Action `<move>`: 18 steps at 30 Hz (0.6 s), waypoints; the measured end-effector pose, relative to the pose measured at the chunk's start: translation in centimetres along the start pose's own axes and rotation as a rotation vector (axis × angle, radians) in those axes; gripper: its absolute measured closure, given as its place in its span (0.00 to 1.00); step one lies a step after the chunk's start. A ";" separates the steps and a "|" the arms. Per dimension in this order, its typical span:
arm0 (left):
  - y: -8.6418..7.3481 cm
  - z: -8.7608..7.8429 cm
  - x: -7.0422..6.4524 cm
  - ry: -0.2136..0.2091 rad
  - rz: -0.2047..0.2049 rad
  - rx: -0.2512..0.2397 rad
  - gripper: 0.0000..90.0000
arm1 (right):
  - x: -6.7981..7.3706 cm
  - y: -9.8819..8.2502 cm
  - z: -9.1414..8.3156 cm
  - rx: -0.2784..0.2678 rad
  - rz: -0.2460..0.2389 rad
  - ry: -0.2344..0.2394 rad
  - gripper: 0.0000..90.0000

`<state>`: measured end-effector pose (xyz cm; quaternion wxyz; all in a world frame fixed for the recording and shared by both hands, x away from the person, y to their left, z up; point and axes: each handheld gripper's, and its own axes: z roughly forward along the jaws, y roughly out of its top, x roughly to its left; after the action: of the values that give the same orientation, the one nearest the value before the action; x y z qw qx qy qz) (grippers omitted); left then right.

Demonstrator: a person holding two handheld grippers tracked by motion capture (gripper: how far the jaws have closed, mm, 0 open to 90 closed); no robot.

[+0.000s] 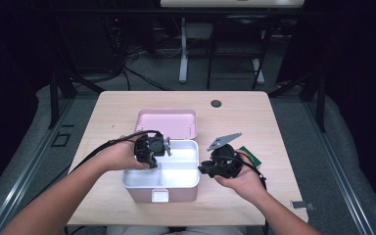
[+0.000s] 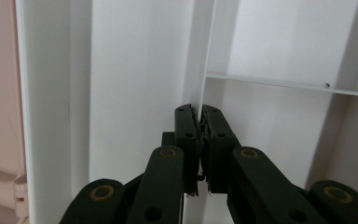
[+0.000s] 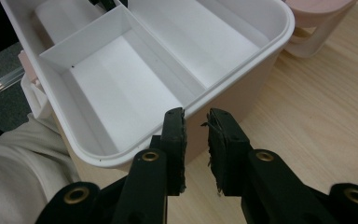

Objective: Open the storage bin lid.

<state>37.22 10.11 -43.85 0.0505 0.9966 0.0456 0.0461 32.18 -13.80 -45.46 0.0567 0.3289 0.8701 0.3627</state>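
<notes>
Nearest the person, a pink box (image 1: 160,183) with a white inner tray (image 3: 121,70) sits near the front edge of the wooden counter (image 1: 254,117), its latch facing the person. The left gripper (image 1: 152,152) reaches down into the tray from the left side; in the left gripper view its jaws are closed on the thin white divider wall (image 2: 204,70) that separates the compartments, the pads pressing it from both sides. The right gripper (image 1: 210,169) hovers just beside the box's right wall, over the counter; in the right gripper view its jaws stand slightly apart with nothing between them, the tray's rim just ahead. Behind that hand lies a green card (image 1: 252,155). Farther back, the pink lid (image 1: 166,122) rests open behind the box.
</notes>
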 end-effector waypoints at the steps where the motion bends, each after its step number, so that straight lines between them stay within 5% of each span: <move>1: -0.1 0.0 -0.1 0.004 0.007 0.005 0.96 | 0.0 0.0 0.1 -0.002 -0.005 0.002 0.85; 18: -0.7 -0.2 -0.3 0.021 0.088 0.031 0.98 | 0.3 0.2 0.5 -0.002 -0.006 0.014 0.84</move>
<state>36.84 10.81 -43.75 0.0327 0.9978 0.0028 0.0579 32.21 -13.15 -45.65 0.0518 0.3238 0.8711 0.3657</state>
